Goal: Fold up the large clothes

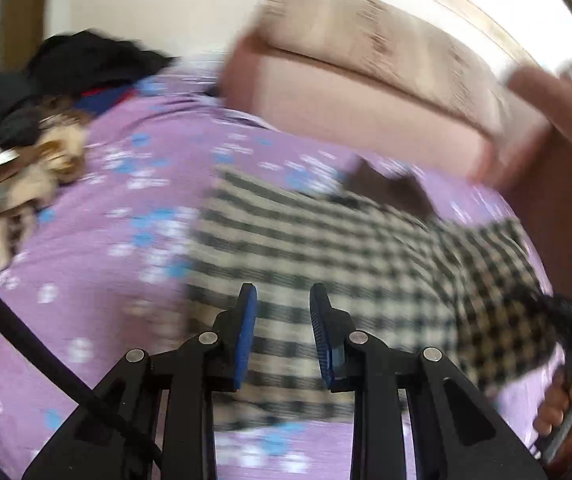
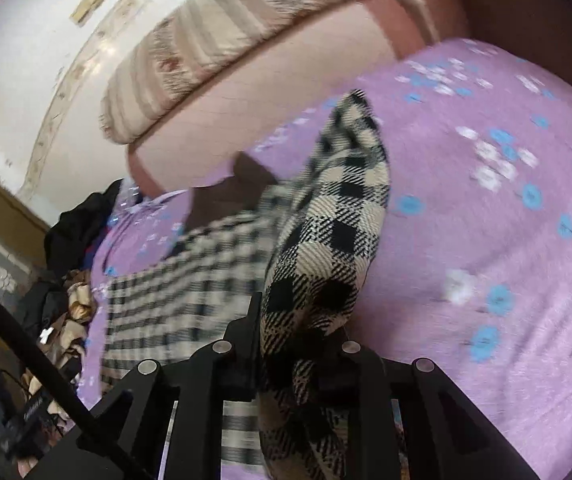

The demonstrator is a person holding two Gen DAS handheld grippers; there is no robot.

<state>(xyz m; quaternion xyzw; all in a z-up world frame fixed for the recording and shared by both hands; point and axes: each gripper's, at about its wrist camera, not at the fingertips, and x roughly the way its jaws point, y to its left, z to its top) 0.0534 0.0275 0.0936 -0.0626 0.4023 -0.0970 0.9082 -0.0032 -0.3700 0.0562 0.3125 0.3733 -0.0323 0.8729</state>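
The right claw pinches a sleeve of the checked shirt, probably to fold it inward. The shirt lies on the bed just ahead of the left claw, which gapes empty.

**A:** what's the rig look like up close?

**B:** left gripper: matte black linkage arms, round silver rivets at the joints, ribbed blue pads. Black cable alongside. Right gripper is the same black with silver rivets. Bare-skinned hand, red sleeve edge.
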